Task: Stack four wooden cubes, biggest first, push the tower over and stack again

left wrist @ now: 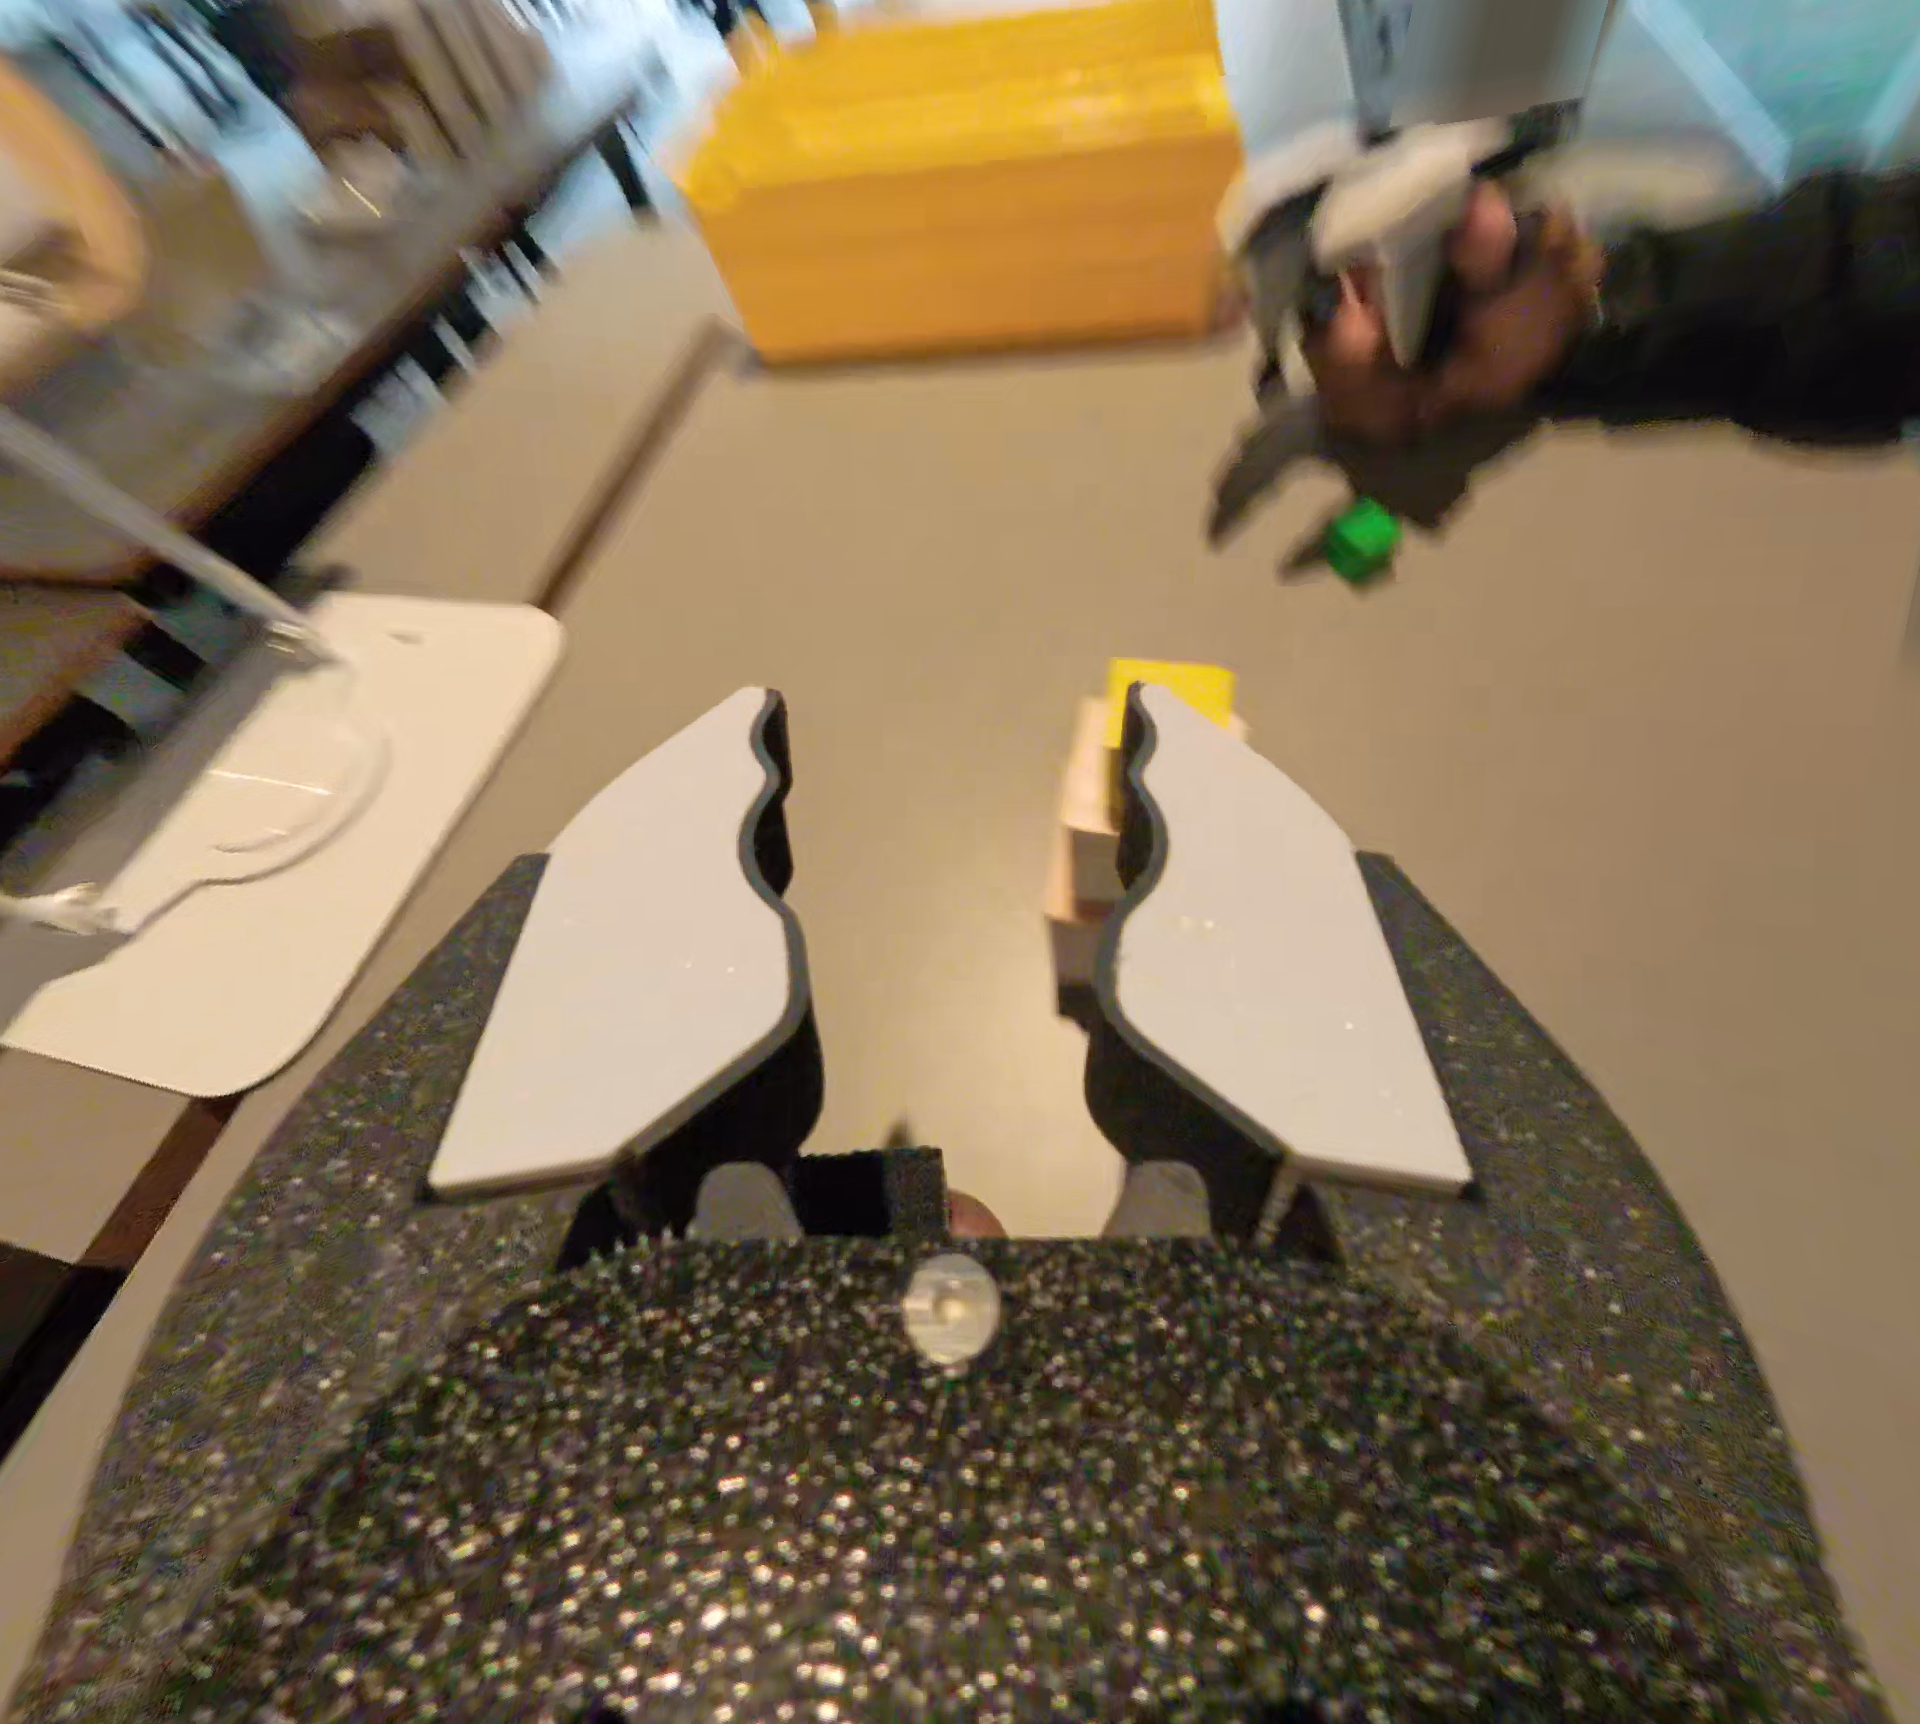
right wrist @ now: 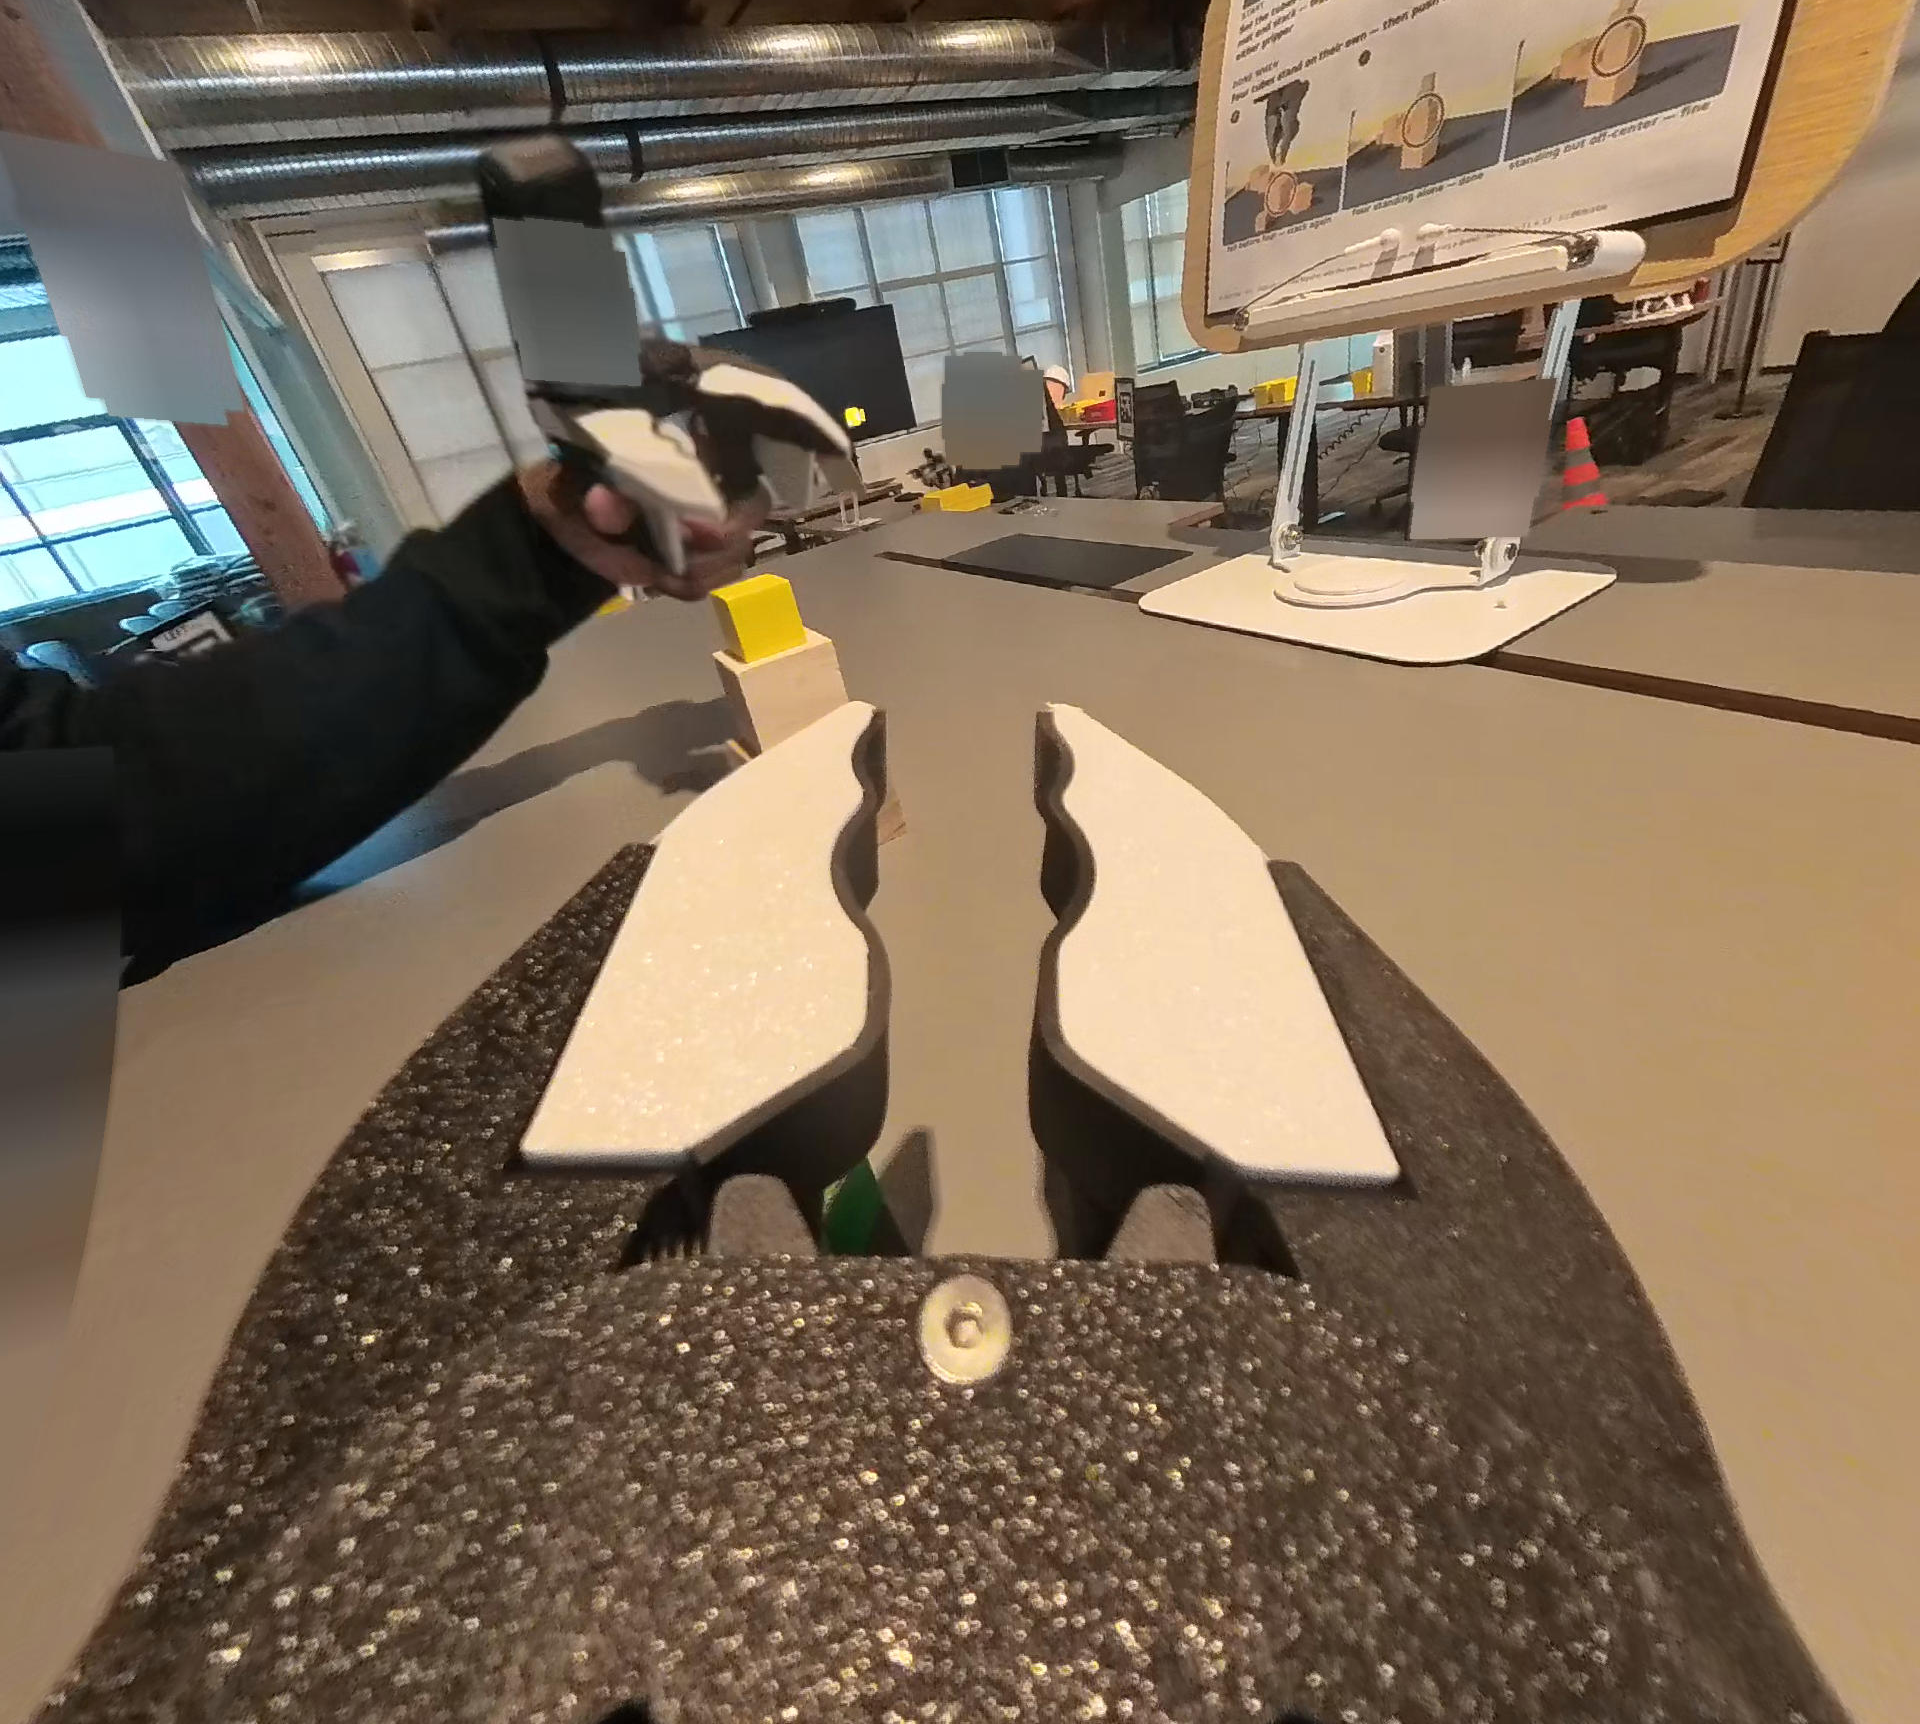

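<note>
Left gripper (left wrist: 956,718) fingers are spread with nothing between them, hovering above the grey table (left wrist: 935,479) just left of the stack. Stack so far: a yellow cube (right wrist: 756,614) sits on a plain wood cube (right wrist: 790,698), with what looks like a larger wood cube (left wrist: 1070,885) under that, mostly hidden behind fingers in both views, so the count is a judgement: three up. Right gripper (right wrist: 956,729) is also spread and holds nothing; the green cube (left wrist: 1361,538) lies on the table right at its tips in the left view, and shows as a green sliver low between the fingers in the right view. Not gripped yet. Likely the fourth and smallest, so left to do: grab green, top the tower, push it over, restack. An instruction board on a white stand (right wrist: 1382,594) stands beyond; a yellow bin (left wrist: 966,199) sits far off.
</note>
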